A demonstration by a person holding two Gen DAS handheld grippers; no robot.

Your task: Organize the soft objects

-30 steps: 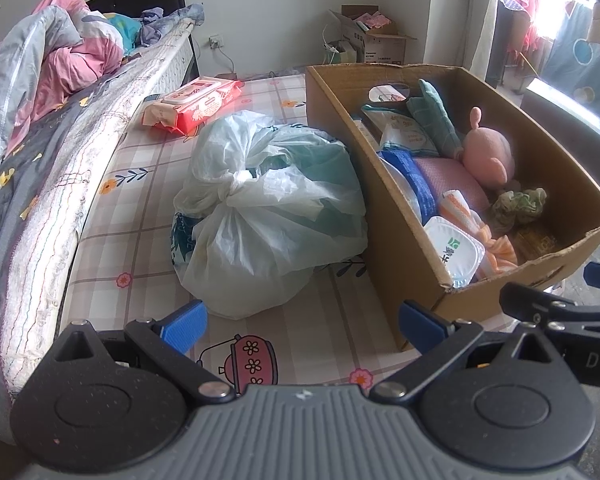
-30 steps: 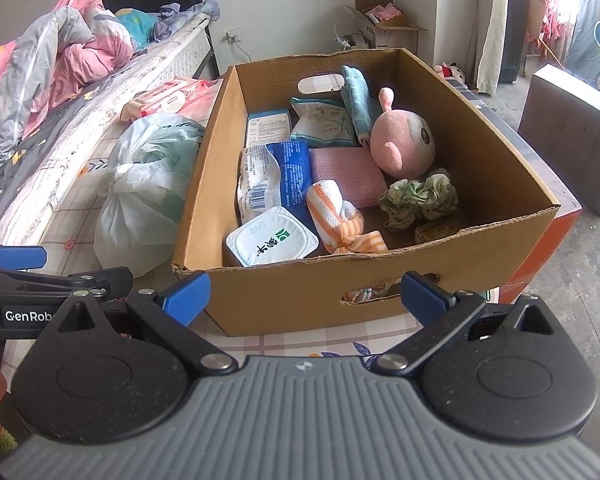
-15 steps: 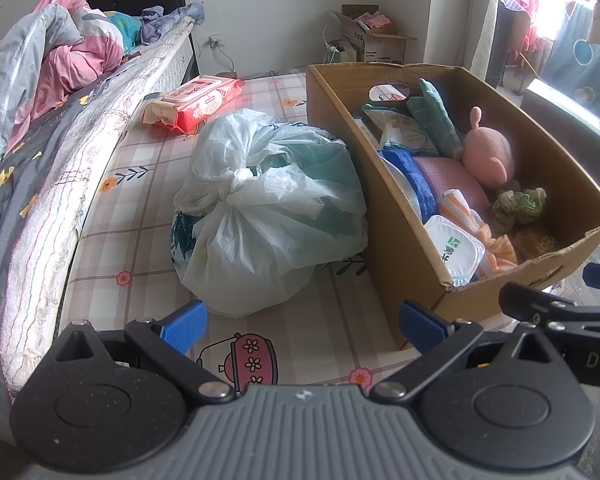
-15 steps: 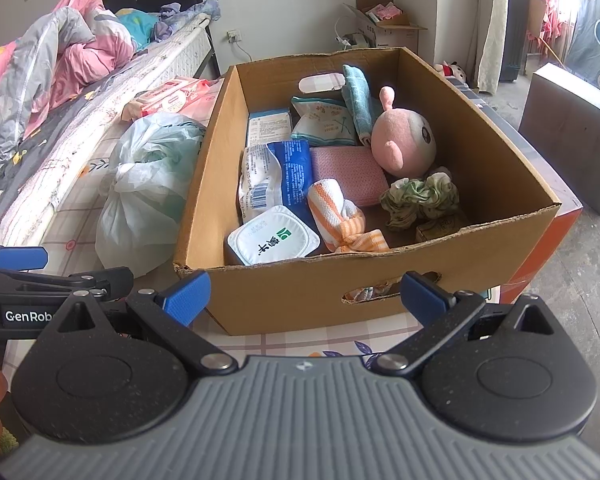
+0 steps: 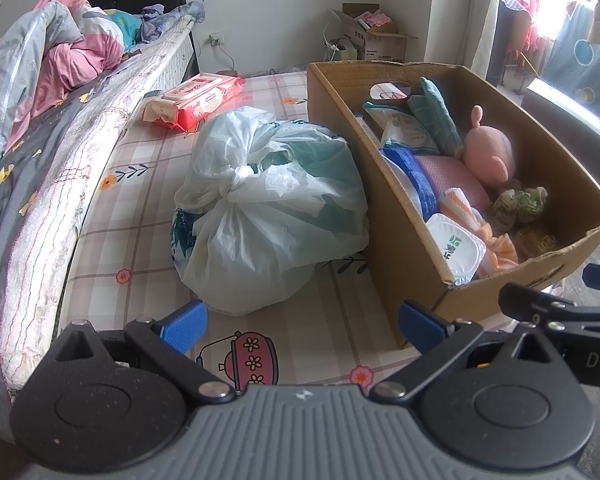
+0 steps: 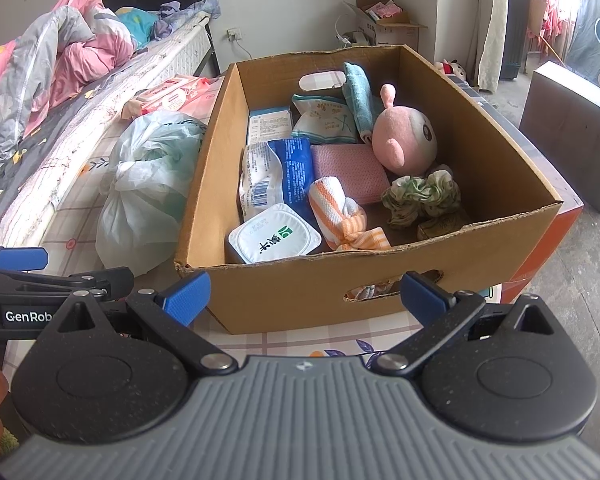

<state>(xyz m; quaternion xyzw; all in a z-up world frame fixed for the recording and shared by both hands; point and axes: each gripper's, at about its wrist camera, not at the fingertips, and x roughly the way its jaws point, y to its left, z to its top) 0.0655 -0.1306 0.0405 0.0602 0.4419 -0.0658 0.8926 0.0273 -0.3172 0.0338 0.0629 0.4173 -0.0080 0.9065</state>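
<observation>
A cardboard box [image 6: 204, 184] stands on the patterned mat. Inside lie a pink plush toy [image 6: 406, 142], a pink sponge cloth [image 6: 348, 170], an orange striped towel [image 6: 340, 216], a green scrunchie-like bundle [image 6: 424, 196], a teal cloth [image 6: 358, 98], wipe packs [image 6: 276, 178] and a white tub [image 6: 274, 236]. A tied white plastic bag [image 5: 268, 216] sits left of the box [image 5: 404, 240]. My left gripper [image 5: 302, 324] is open, low in front of the bag. My right gripper [image 6: 304, 294] is open before the box's near wall. Neither holds anything.
A bed with a rumpled pink and grey quilt [image 5: 40, 80] runs along the left. A red wipes pack [image 5: 196, 100] lies on the mat behind the bag. A small carton [image 6: 392, 24] stands by the far wall, a dark cabinet [image 6: 572, 128] at the right.
Both views barely shift; the right gripper has crept slightly toward the box. Nothing was picked up or let go.
</observation>
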